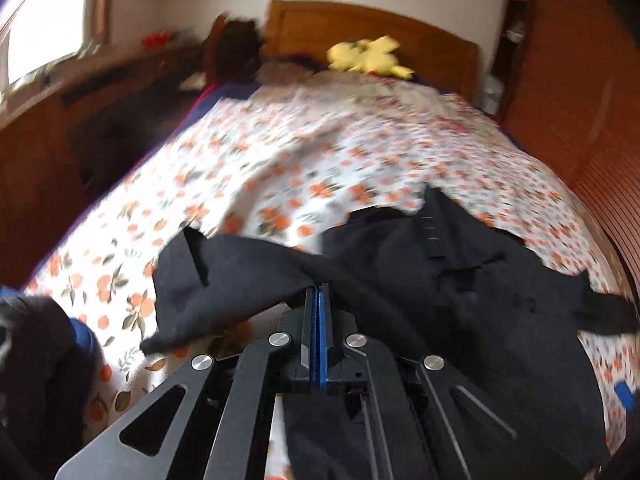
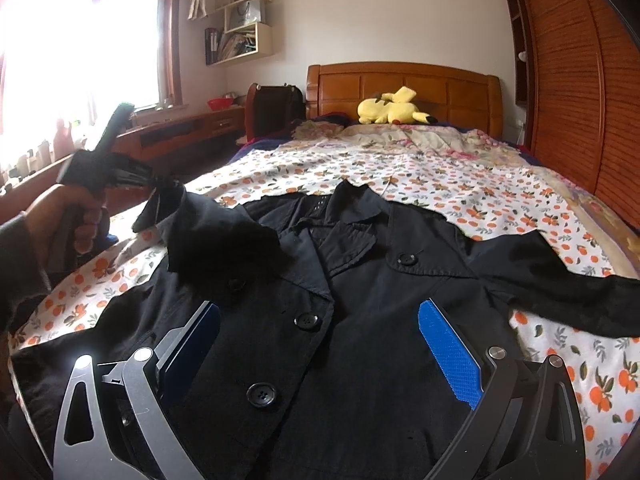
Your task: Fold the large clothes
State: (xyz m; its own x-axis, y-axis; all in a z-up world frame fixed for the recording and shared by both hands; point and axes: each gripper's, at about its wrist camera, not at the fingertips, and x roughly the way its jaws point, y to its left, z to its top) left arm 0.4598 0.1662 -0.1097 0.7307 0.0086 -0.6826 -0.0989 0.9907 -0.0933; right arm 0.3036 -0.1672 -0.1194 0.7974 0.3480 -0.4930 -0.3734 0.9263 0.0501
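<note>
Jaws on my left gripper [image 1: 318,292] are pressed tight together, w/ a bit of the black coat [image 2: 360,320] pinched between them. It's the sleeve [image 1: 224,276], lifted up off the bed [image 2: 460,176]. From the right cam I see the left gripper up at the left side, gripped by a hand [image 2: 76,212], w/ the sleeve end hanging from its tip.

Jaws on my right gripper [image 2: 320,348] are wide apart & hold nothing. They sit low over the front of the coat, one blue pad [image 2: 448,354] on each side of the button row. Can't tell if they touch the cloth.

Coat lies flat on the bed, front side up, collar toward the headboard [image 2: 404,80]. It's at the near end of the bed, on a white sheet w/ orange fruit on it. Other sleeve [image 2: 560,292] is spread out to the right, flat on the sheet. Big black buttons [image 2: 261,395] run down the front.

Far end of the bed: a yellow plush toy [image 2: 390,110] rests by the headboard. Left cam pic is blurry, so small stuff there is hard to make out.
</note>
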